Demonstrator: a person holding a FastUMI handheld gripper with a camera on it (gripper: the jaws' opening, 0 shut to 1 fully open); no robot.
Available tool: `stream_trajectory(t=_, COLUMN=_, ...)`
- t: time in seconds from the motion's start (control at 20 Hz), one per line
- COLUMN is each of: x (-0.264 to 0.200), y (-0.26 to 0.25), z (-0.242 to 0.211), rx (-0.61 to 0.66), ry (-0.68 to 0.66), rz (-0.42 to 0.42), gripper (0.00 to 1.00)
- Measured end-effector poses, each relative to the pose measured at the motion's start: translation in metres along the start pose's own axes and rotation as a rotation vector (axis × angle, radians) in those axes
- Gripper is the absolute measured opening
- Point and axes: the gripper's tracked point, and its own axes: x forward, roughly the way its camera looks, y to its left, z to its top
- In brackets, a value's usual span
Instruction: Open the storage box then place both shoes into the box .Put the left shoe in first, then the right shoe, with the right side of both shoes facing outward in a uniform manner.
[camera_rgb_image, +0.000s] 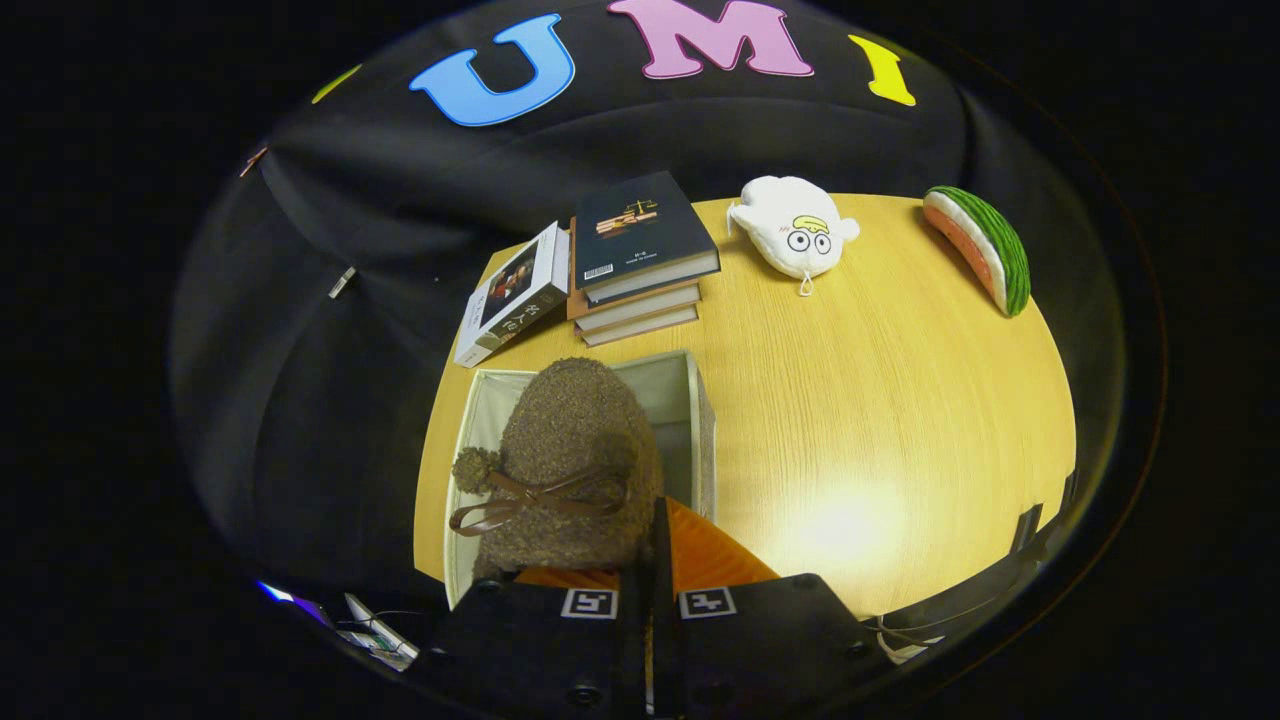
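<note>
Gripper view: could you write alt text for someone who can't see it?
A hand-held gripper, fingers shut on a fuzzy brown shoe with a bow, holds it over an open grey box on a wooden table. Beyond lie books, a white plush and a watermelon toy.

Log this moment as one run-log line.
gripper: shut on brown fuzzy shoe | shoe: held over open storage box | table: books, two plush toys

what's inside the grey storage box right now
The open storage box has a fuzzy brown shoe hanging over it, gripped by the tongs. Only its pale inner walls show; the shoe hides the bottom.
</note>
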Motion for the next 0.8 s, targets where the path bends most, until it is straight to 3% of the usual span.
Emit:
stream_trajectory(t=0.1, x=0.002, y=0.005, z=-0.005, rx=0.017, ry=0.017, rz=0.029, gripper=0.12)
stream_trajectory(t=0.25, x=0.0, y=0.019, z=0.0, rx=0.04, ry=0.008, rz=0.093, gripper=0.75)
stream_trajectory(t=0.35, x=0.001, y=0.016, z=0.006, rx=0.017, ry=-0.011, rz=0.077, gripper=1.0)
stream_trajectory(t=0.8, x=-0.004, y=0.01, z=0.012, rx=-0.015, ry=-0.04, rz=0.09, gripper=0.99)
